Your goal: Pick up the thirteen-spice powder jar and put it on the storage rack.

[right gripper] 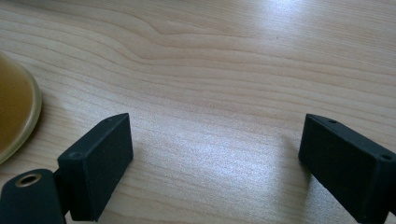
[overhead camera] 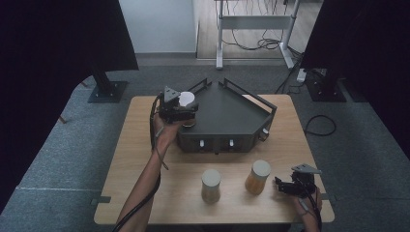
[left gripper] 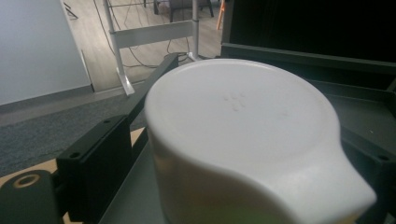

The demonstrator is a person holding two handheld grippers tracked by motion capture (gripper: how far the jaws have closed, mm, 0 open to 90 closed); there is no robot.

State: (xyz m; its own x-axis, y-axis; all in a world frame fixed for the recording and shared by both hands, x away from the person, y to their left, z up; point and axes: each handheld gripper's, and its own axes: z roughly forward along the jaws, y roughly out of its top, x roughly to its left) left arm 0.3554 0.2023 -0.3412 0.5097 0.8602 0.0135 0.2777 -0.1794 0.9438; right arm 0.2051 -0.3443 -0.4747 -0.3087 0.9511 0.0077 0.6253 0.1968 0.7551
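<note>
A jar with a white lid (overhead camera: 186, 99) stands on the left corner of a dark angular tray (overhead camera: 232, 113). My left gripper (overhead camera: 189, 114) reaches in from the left, and the jar sits between its jaws. In the left gripper view the white lid (left gripper: 243, 121) looms close, and the left fingertip (left gripper: 95, 163) stands a little off its side. My left gripper (left gripper: 243, 158) is open. Near the table's front right corner my right gripper (overhead camera: 282, 186) rests low over the wood, open with nothing in it (right gripper: 215, 149).
Two more jars stand on the wooden table (overhead camera: 145, 193) in front of the tray: a pale one (overhead camera: 211, 185) and an amber one (overhead camera: 257, 177), whose base (right gripper: 14, 112) is just left of my right jaws. Black stands flank the table.
</note>
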